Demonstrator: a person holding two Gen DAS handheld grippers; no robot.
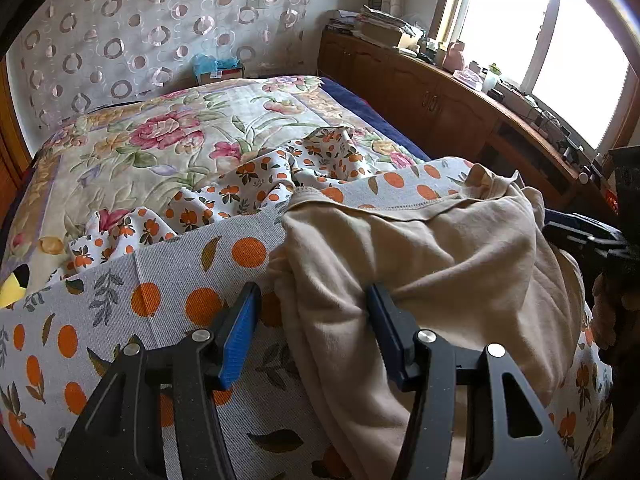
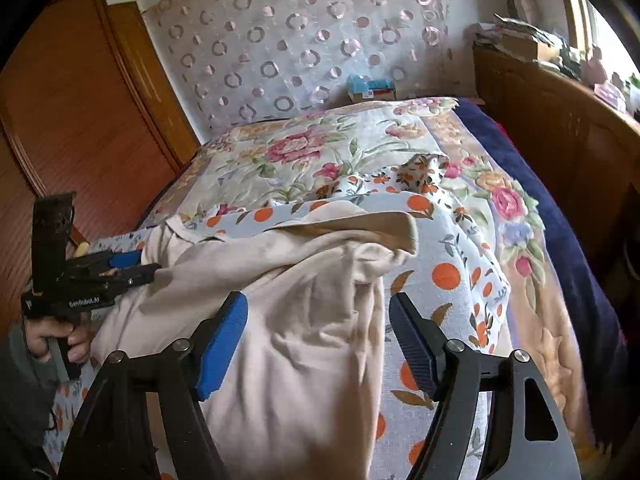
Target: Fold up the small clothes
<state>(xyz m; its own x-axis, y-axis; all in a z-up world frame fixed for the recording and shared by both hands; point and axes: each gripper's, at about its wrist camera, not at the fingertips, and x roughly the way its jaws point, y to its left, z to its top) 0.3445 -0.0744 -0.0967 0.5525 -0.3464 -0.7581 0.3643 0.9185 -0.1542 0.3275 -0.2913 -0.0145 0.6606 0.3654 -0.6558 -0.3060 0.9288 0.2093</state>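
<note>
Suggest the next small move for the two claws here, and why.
Probably close the left claw on the beige garment's edge: the garment lies rumpled on the orange-print cloth, its edge sits between that claw's open jaws, and the right claw hangs open over its other side.

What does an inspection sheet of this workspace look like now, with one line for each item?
Surface: orange-print cloth spread over a floral bedspread on a bed.
Job's things: beige garment, crumpled, lying on the orange-print cloth.
Clutter: a rumpled small-print fabric behind the garment; a yellow object at the bed's edge.
Grippers: left gripper open, garment edge between its fingers; right gripper open over the garment.
Cables: nothing seen on the bed; some tangle on the far counter, too small to tell.
Surroundings: patterned curtain, wooden cabinets with piled items under a bright window, wooden door.
</note>
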